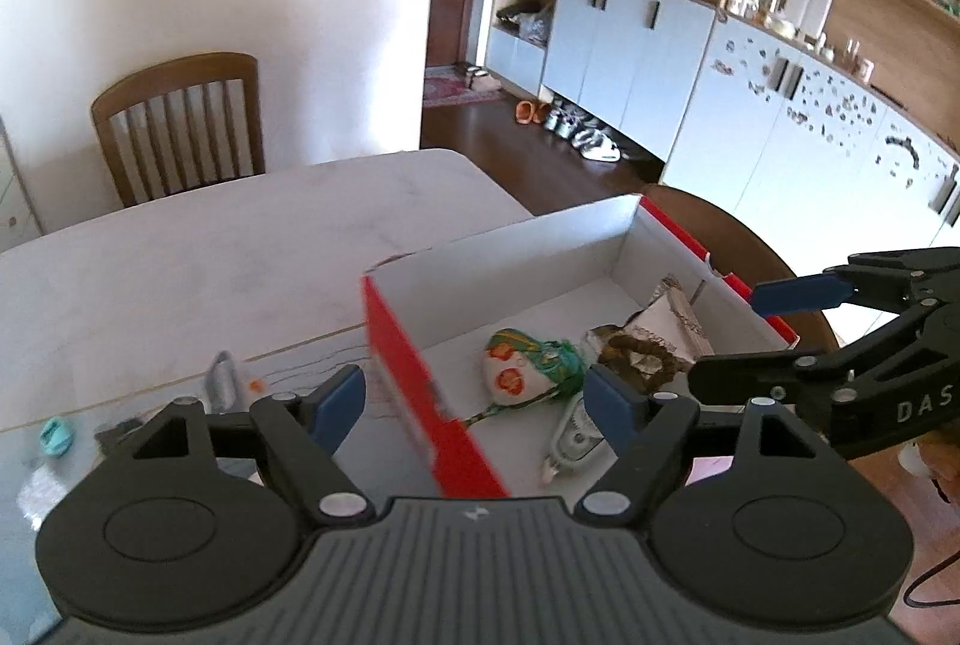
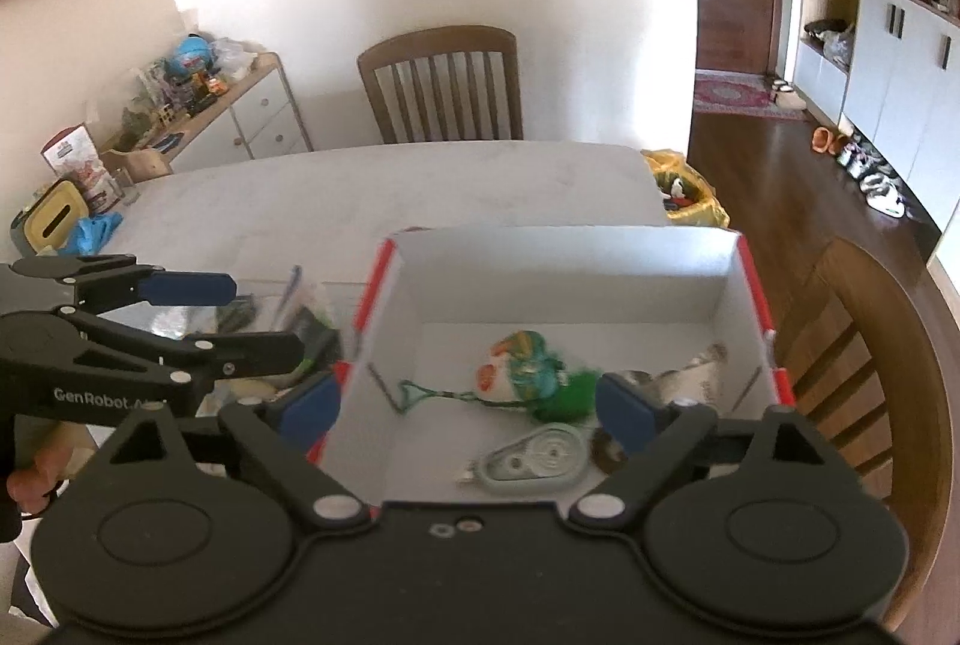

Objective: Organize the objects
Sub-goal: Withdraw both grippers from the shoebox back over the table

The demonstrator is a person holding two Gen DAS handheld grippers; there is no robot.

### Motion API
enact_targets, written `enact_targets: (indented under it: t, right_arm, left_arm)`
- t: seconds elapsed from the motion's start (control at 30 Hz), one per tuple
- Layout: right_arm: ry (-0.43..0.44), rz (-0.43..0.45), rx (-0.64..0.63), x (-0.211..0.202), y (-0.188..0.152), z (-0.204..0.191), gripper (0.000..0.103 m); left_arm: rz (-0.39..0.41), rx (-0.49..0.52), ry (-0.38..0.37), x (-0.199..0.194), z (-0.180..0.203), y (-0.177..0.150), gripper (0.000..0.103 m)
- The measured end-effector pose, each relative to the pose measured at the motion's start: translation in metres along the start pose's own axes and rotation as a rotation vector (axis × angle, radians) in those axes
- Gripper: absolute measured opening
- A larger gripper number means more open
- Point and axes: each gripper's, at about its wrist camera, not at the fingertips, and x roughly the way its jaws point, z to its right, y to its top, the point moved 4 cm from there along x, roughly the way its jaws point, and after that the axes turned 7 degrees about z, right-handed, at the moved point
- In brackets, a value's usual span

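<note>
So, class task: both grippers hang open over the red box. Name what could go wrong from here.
1. The box sits near the table edge by a chair; a nudge might tip it off.
2. The left gripper straddles the box's wall and could snag it.
3. The pouch cord may tangle around a finger.

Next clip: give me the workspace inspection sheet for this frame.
Surface: pale marble-look table.
Job's things: red-sided white cardboard box holding a green-orange patterned fabric pouch, a grey-green correction tape dispenser and crumpled brown-white wrappers.
Clutter: teal small item and packets left of the box.
Grippers: left gripper open, straddling the box wall; right gripper open over the box.
Cables: black cable at the edge.
Surroundings: wooden slatted chair, white cabinets.
</note>
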Motion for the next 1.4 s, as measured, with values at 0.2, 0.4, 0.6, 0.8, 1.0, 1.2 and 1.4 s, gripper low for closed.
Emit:
enact_targets:
  t: [0.2,0.4,0.6,0.8,1.0,1.2,1.4]
  right_arm:
    - [0.014,0.004,-0.028,0.000,0.003,-0.041,0.097]
    - [0.037,-0.007,-0.047,0.006,0.002,-0.075,0.098]
    - [0.052,-0.012,-0.061,0.014,0.002,-0.106,0.098]
    - [0.056,-0.024,-0.066,0.024,0.000,-0.129,0.098]
    - [0.054,-0.040,-0.053,0.038,-0.004,-0.148,0.098]
    - [0.050,-0.069,-0.055,0.057,-0.013,-0.165,0.098]
    - [0.049,-0.124,-0.042,0.084,-0.031,-0.178,0.098]
  left_arm:
    - [0.004,-0.023,0.021,-0.025,-0.031,-0.009,0.081]
    - [0.009,-0.046,0.030,-0.047,-0.063,-0.022,0.084]
    - [0.009,-0.068,0.056,-0.061,-0.095,-0.035,0.095]
    - [0.013,-0.095,0.095,-0.074,-0.128,-0.046,0.102]
    - [0.023,-0.120,0.148,-0.085,-0.166,-0.053,0.103]
    - [0.004,-0.129,0.171,-0.084,-0.201,-0.064,0.103]
    - [-0.028,-0.118,0.174,-0.071,-0.225,-0.081,0.103]
